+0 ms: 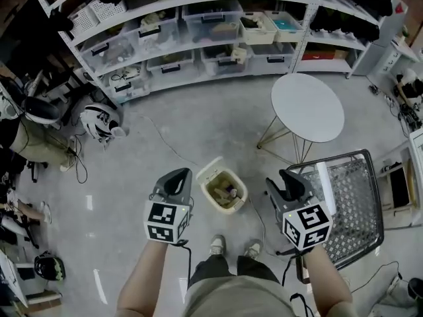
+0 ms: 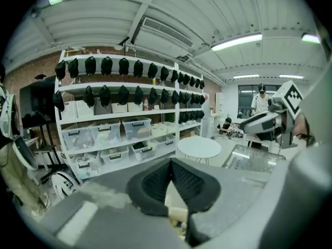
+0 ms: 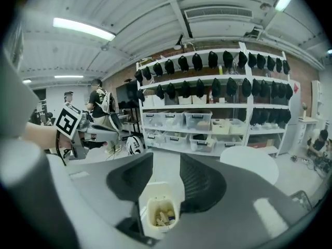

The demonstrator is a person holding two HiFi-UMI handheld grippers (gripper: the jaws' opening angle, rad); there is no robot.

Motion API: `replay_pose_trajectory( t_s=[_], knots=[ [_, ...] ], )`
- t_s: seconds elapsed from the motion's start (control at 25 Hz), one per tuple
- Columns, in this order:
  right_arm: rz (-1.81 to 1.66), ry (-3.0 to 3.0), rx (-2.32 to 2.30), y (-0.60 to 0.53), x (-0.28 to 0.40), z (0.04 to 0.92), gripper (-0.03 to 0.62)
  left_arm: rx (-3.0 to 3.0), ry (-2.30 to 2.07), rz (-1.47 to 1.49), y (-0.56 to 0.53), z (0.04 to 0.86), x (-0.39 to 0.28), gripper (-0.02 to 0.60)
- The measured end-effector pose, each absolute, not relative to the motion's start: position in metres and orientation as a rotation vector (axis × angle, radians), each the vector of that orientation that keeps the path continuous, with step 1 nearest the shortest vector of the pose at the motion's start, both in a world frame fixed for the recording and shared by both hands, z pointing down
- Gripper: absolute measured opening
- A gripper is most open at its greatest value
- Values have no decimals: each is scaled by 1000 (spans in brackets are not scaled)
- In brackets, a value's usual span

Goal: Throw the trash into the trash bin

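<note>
The trash bin (image 1: 242, 191) stood on the floor (image 1: 198, 127) between the two tongs, with trash (image 1: 223, 191) inside it. The left tongs (image 1: 177, 175) were closed on nothing. The right tongs (image 1: 285, 177) stood parted and empty.

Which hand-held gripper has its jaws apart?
The right hand-held gripper: a gap shows between its jaws, framing the trash bin. On the left hand-held gripper the jaw tips meet.

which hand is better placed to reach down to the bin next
Right, probably. The right gripper has jaws apart, with the bin framed between them in its view. The left gripper has jaws meeting at the tips, with only a sliver of bin below.
</note>
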State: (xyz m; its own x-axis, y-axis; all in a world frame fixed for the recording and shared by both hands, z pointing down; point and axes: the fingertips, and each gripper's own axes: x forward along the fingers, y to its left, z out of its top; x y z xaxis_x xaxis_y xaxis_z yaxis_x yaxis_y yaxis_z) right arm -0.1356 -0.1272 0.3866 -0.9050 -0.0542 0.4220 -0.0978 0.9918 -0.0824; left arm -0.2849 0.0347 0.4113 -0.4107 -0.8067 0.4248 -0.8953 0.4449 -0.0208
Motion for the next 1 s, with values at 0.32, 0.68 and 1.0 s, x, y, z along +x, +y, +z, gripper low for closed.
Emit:
replay_pose_trajectory(
  t_s=[0.32,0.68,1.0],
  knots=[
    [-4,-2916,200,-127,-113,257,166,1621,-2439,294,30,305,-270,3],
    [-111,-3096,315,-128,-70,159,160,1805,-2567,300,9,201,-233,3],
    [-179,-3183,359,-120,-37,109,139,1872,-2648,323,14,149,-198,2]
  ],
)
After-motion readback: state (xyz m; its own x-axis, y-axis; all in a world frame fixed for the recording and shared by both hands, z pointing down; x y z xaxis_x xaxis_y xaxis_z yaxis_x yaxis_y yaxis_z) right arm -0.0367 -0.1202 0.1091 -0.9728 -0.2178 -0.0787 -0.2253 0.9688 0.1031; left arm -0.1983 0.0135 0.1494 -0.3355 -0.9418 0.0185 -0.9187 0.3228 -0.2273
